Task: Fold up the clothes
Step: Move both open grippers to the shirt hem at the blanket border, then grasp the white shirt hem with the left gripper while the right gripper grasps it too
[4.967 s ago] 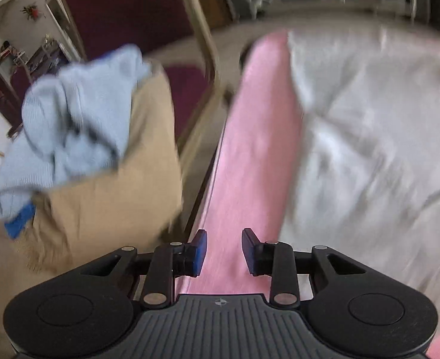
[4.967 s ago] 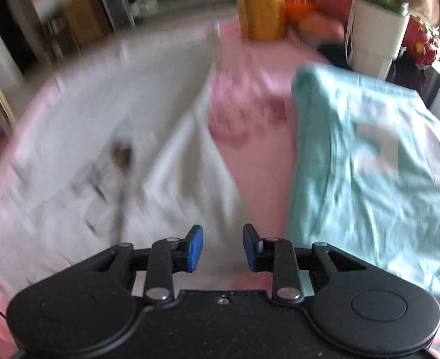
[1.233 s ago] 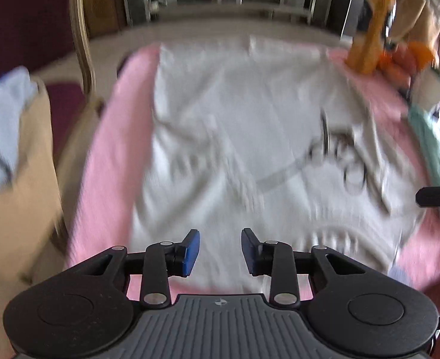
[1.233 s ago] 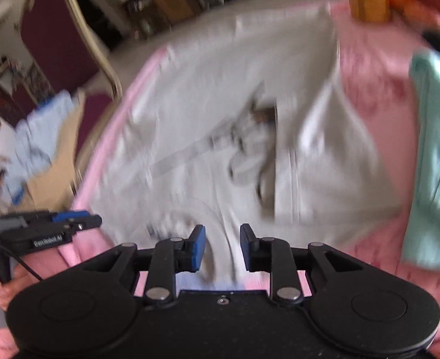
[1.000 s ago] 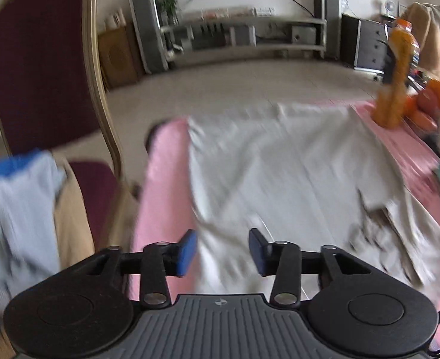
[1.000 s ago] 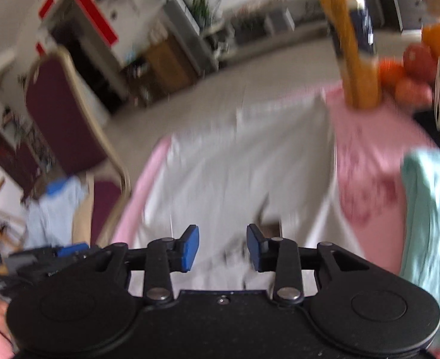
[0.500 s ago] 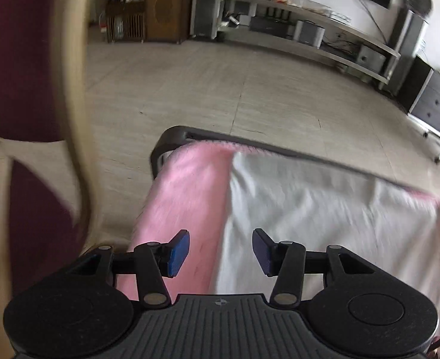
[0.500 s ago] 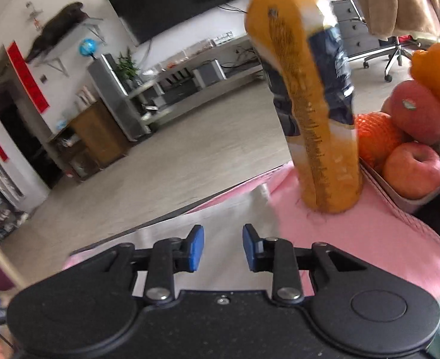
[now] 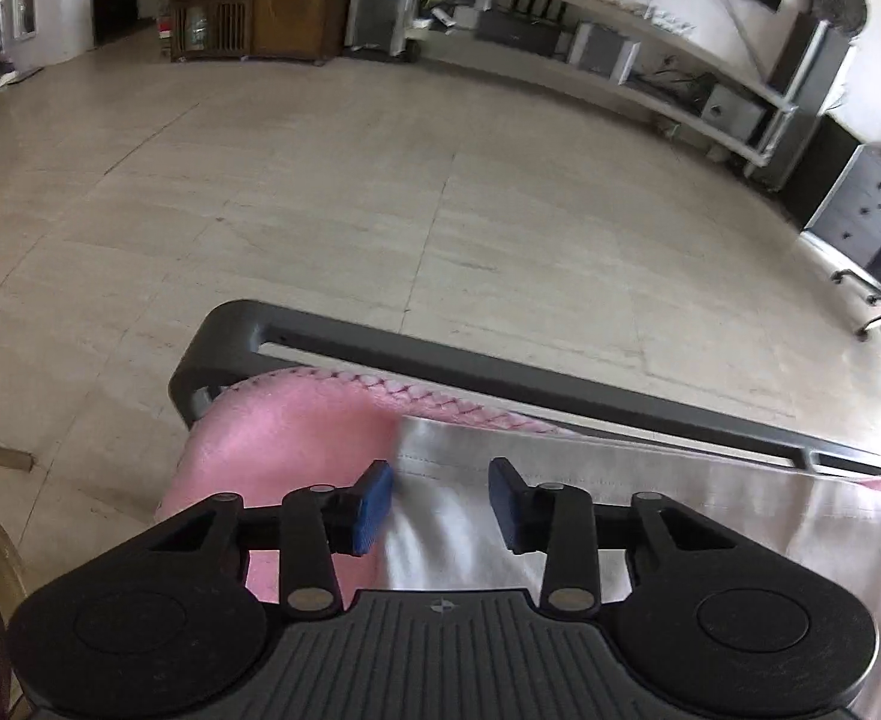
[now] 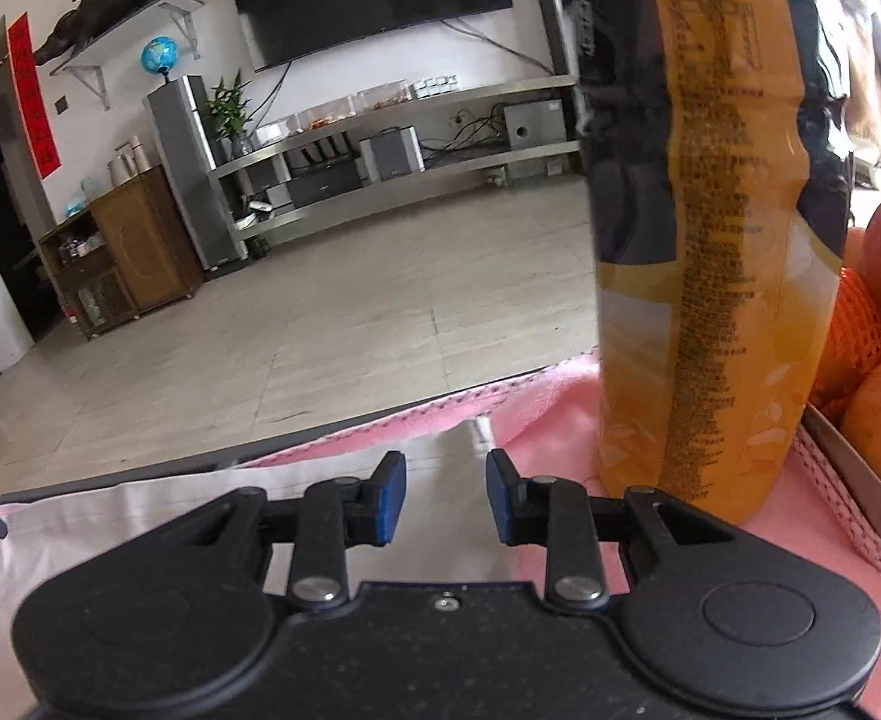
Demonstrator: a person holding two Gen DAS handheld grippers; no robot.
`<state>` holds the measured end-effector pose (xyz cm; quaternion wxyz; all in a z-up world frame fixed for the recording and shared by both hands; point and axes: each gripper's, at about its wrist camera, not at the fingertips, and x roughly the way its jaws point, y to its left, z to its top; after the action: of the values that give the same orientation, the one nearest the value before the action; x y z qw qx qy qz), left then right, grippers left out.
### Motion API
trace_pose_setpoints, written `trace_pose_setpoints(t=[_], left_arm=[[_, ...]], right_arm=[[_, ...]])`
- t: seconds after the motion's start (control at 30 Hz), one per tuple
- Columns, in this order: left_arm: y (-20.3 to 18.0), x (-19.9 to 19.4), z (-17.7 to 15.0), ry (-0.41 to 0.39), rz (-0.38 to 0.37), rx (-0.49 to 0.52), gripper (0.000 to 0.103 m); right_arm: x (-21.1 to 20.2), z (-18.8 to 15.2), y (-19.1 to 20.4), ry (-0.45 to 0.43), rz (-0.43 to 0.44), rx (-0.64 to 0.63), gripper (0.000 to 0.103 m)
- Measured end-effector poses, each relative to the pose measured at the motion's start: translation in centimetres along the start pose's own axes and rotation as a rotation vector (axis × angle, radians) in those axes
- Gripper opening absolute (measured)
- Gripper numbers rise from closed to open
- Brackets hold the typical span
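A white garment (image 9: 650,492) lies flat on a pink cloth (image 9: 296,438) over the table. My left gripper (image 9: 440,501) is open, low over the garment's far left corner, with its hem between the blue pads. In the right wrist view my right gripper (image 10: 445,504) is open over the garment's far right corner (image 10: 440,450). Neither gripper holds anything.
A tall orange drink bottle (image 10: 710,240) stands right beside my right gripper. A tray of apples and oranges (image 10: 878,372) sits further right. The dark table frame (image 9: 500,372) marks the far edge, with bare floor (image 9: 380,180) beyond.
Both grippers have moved forward over the garment to its far corners and dropped lower. The left gripper's jaws have widened a little.
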<state>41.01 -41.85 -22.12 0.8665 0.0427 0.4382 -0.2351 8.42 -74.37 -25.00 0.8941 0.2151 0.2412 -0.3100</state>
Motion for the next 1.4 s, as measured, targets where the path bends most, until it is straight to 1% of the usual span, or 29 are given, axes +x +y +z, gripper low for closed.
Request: trace_pose_setpoints(t=[0.03, 0.1, 0.17, 0.27, 0.3, 0.33, 0.37, 0.43, 0.47, 0.53, 0.6, 0.63, 0.7, 0.77, 0.83, 0.87, 0.97, 1.07, 1.13, 1.27, 1.33, 1.4], left_arm=[[-0.1, 0.3, -0.1, 0.003, 0.02, 0.002, 0.037], [0.2, 0.4, 0.0, -0.016, 0.039, -0.007, 0.038], [-0.4, 0.4, -0.1, -0.026, 0.039, 0.026, 0.038], [-1.4, 0.6, -0.2, -0.042, 0.037, 0.082, 0.034], [-2.0, 0.6, -0.4, -0.048, 0.035, 0.105, 0.026], [-2.5, 0.6, -0.5, -0.054, 0.033, 0.129, 0.014], [-2.9, 0.6, -0.7, -0.063, 0.03, 0.147, 0.01], [-3.3, 0.6, -1.1, -0.091, 0.061, 0.178, 0.002], [-3.2, 0.5, -1.2, -0.1, 0.072, 0.172, 0.002], [-3.0, 0.2, -1.3, -0.119, 0.093, 0.157, 0.002], [-2.9, -0.2, -1.2, -0.143, 0.112, 0.151, 0.002], [-2.9, -0.5, -1.3, -0.15, 0.119, 0.151, 0.002], [-3.2, -0.8, -1.2, -0.167, 0.134, 0.157, 0.002], [-3.3, -1.4, -1.3, -0.182, 0.144, 0.157, 0.002], [-3.8, -2.4, -1.3, -0.204, 0.151, 0.158, 0.002], [-4.0, -3.2, -1.3, -0.217, 0.155, 0.161, 0.002], [-4.8, -5.7, -1.5, -0.257, 0.167, 0.172, 0.002], [-5.2, -9.5, -2.0, -0.304, 0.19, 0.179, 0.003], [-5.0, -13.0, -2.7, -0.334, 0.194, 0.16, 0.003], [-4.3, -19.9, -5.2, -0.378, 0.176, 0.136, 0.003], [-3.7, -23.2, -7.3, -0.384, 0.161, 0.128, 0.003], [-3.4, -25.7, -9.9, -0.374, 0.148, 0.127, 0.003]], right_arm=[[0.1, -0.1, -0.2, 0.004, -0.007, 0.006, 0.029], [0.5, -0.3, -0.8, 0.016, -0.012, 0.022, 0.029], [0.8, -0.5, -1.1, 0.02, -0.013, 0.036, 0.029], [1.4, -0.4, -1.3, 0.012, -0.022, 0.048, 0.029], [1.6, -0.4, -1.4, 0.009, -0.026, 0.052, 0.029], [1.8, -0.3, -1.4, 0.009, -0.03, 0.055, 0.029], [2.1, -0.3, -1.5, 0.009, -0.035, 0.063, 0.03], [2.6, -0.1, -1.6, 0.009, -0.043, 0.091, 0.039], [3.0, 0.1, -1.8, 0.016, -0.037, 0.11, 0.042], [3.8, 0.5, -2.1, 0.033, -0.017, 0.148, 0.042], [4.2, 0.7, -2.2, 0.041, -0.002, 0.173, 0.04], [4.0, 0.8, -2.2, 0.038, 0.0, 0.177, 0.037], [3.8, 0.9, -2.3, 0.031, 0.003, 0.185, 0.012], [3.5, 1.0, -2.4, 0.025, 0.007, 0.192, 0.008], [3.2, 1.2, -2.4, 0.018, 0.011, 0.2, 0.007], [2.5, 1.2, -2.2, 0.004, 0.015, 0.19, 0.007], [-1.5, 1.8, -1.4, -0.044, 0.035, 0.156, 0.007], [-5.7, 2.8, -0.8, -0.074, 0.056, 0.135, 0.007], [-9.1, 3.6, -0.7, -0.078, 0.073, 0.139, 0.007], [-16.5, 4.6, -1.2, -0.047, 0.103, 0.163, 0.007], [-20.4, 4.5, -1.5, -0.03, 0.116, 0.163, 0.007], [-23.3, 3.5, -1.7, -0.004, 0.121, 0.154, 0.007]])
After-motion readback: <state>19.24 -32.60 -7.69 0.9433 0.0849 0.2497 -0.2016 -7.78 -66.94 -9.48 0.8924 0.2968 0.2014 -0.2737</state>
